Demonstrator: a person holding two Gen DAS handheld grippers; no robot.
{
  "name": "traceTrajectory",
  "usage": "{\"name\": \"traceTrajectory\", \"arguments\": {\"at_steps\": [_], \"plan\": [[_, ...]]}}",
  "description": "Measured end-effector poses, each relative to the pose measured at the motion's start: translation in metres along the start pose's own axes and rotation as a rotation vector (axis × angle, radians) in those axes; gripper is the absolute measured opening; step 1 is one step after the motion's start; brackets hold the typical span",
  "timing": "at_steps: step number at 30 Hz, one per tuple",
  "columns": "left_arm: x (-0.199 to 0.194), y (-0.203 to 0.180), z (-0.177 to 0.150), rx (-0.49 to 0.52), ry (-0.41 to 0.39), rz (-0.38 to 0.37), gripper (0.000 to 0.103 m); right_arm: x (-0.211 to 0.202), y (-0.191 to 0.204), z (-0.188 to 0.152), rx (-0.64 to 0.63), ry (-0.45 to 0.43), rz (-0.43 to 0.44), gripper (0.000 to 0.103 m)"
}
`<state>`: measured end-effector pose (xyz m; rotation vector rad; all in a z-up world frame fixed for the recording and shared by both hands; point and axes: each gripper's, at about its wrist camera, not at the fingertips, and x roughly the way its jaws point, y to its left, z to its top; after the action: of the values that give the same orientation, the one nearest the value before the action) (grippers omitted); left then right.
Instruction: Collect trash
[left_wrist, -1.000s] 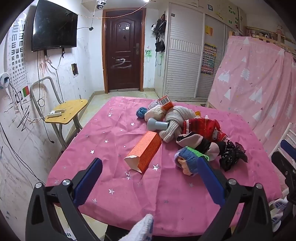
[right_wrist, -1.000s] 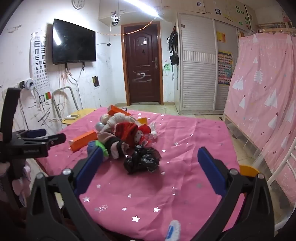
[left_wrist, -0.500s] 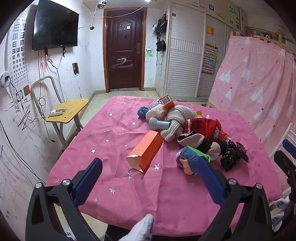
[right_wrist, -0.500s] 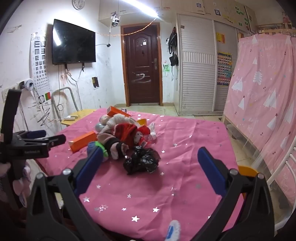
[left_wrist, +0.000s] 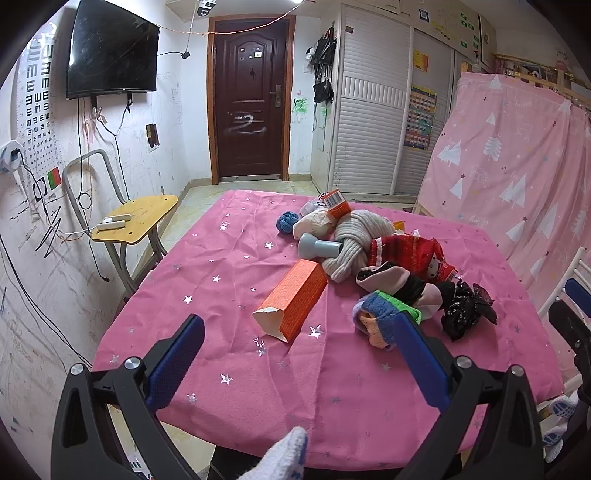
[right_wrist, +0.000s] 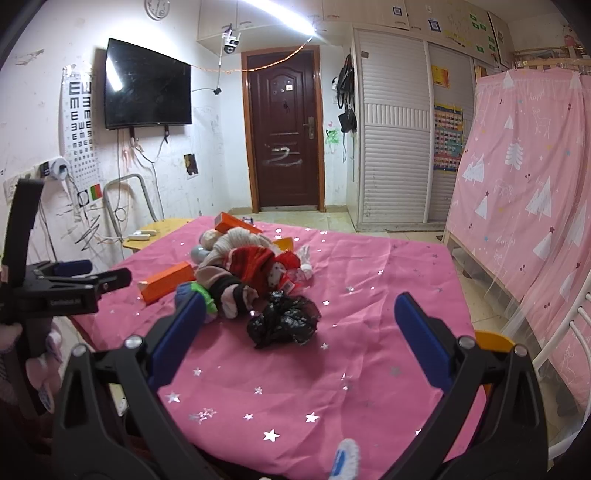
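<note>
Approach stage, judging by both tools hanging short of the pile with nothing picked yet. Left gripper (left_wrist: 295, 354) spread wide, empty, hovering above near edge of table (left_wrist: 221, 280) under pink star cloth. Right gripper (right_wrist: 301, 332) likewise released, empty, hovering over own near corner.

Trash lying mixed with clothing mid-table:
- orange carton (left_wrist: 295, 301), torn flap facing left gripper, lying flat and alone just left of the heap, closest to left fingers.
- crumpled black wrapper (right_wrist: 284, 321), nearest thing to right gripper, just beside the socks.
- second orange box with barcode (left_wrist: 335, 202) at far end, leaning on the pale bundle.
- grey cylinder (left_wrist: 319, 248) touching knitted scarf (left_wrist: 356, 236); trash or not, cannot tell.
- red sock (left_wrist: 406, 254), blue-green sock (left_wrist: 380, 317): probably not trash.

No bin or bag showing in either view; drop-off place unknown.

Next move, likely: advancing left gripper onto carton, pinching across narrow faces, gently, since hollow card crushes. Alternatively, lowering right gripper on black wrapper; risking snagging sock alongside.
</note>
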<state>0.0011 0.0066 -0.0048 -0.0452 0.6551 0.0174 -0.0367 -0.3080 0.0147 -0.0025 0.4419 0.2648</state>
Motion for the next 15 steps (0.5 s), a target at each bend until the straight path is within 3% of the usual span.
{"name": "traceTrajectory", "arguments": {"at_steps": [15], "plan": [[-0.0014, -0.0014, 0.0004, -0.003, -0.004, 0.004, 0.094, 0.0005, 0.0016, -0.0017, -0.003, -0.001, 0.000, 0.098]]}}
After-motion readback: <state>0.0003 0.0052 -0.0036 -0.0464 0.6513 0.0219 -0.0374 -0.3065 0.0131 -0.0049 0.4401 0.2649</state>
